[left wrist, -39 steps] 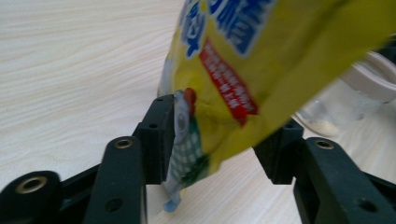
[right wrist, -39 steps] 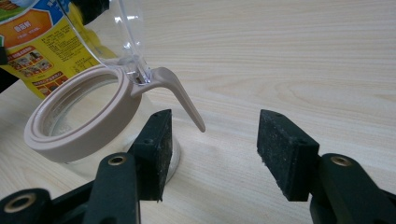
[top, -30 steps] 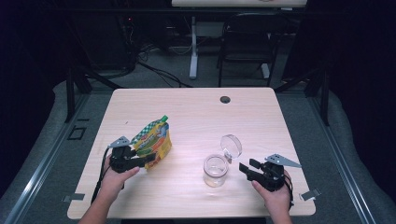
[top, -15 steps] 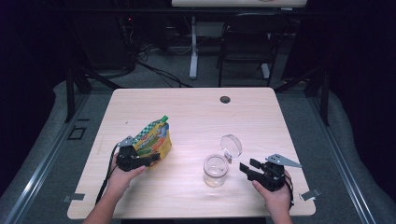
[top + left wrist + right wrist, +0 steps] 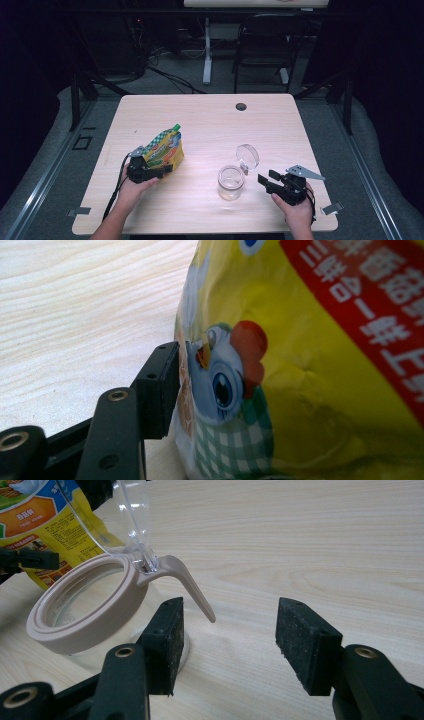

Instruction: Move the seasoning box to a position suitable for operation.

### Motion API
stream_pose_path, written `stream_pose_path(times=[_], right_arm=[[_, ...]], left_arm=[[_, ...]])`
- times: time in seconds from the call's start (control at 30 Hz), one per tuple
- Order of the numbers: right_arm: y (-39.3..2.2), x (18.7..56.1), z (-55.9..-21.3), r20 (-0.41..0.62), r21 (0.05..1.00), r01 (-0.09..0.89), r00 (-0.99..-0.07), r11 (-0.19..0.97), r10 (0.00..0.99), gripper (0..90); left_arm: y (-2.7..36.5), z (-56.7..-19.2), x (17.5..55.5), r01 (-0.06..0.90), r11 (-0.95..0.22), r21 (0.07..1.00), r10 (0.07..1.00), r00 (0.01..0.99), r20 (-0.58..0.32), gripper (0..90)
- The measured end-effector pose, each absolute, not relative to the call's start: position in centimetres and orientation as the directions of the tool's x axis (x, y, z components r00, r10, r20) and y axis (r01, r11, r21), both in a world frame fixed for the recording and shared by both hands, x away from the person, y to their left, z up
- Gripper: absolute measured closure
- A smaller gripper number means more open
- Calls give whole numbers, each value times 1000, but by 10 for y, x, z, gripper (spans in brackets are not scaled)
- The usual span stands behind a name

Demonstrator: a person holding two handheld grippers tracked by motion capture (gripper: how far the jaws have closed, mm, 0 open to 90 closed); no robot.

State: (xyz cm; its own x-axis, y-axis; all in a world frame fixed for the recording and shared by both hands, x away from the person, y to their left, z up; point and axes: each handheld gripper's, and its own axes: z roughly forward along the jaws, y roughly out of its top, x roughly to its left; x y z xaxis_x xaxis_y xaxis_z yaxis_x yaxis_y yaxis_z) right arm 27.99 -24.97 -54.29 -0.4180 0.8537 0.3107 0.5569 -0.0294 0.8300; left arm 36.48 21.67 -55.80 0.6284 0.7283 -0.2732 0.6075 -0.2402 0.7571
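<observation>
A yellow snack pouch (image 5: 164,149) with a green checked top stands tilted on the table's left half. My left gripper (image 5: 159,170) is shut on the pouch's lower edge. In the left gripper view one finger (image 5: 159,387) presses the pouch (image 5: 310,365), and the other finger is hidden behind it. A clear glass jar (image 5: 231,182) with a beige rim stands right of centre, its clear lid (image 5: 247,156) flipped up. My right gripper (image 5: 266,181) sits just right of the jar, open. In the right gripper view my right gripper (image 5: 230,630) frames bare table, with the jar (image 5: 82,605) and its beige tab (image 5: 192,587) just left of the gap.
A round dark cable hole (image 5: 241,106) sits near the far edge of the wooden table (image 5: 210,125). A chair (image 5: 270,45) and a table leg stand beyond the table. In the right gripper view, the pouch (image 5: 42,520) and the left gripper (image 5: 25,560) lie behind the jar.
My left gripper has edged slightly to the right at the pouch. The jar and the right gripper have not moved.
</observation>
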Motion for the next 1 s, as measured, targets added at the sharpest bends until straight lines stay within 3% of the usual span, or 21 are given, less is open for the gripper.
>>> stream_pose_path(times=[1.0], right_arm=[[-250,278,-542,300,835,549,-414,-26,859,440]], left_arm=[[214,-578,364,594,-200,779,745,609,-273,457]])
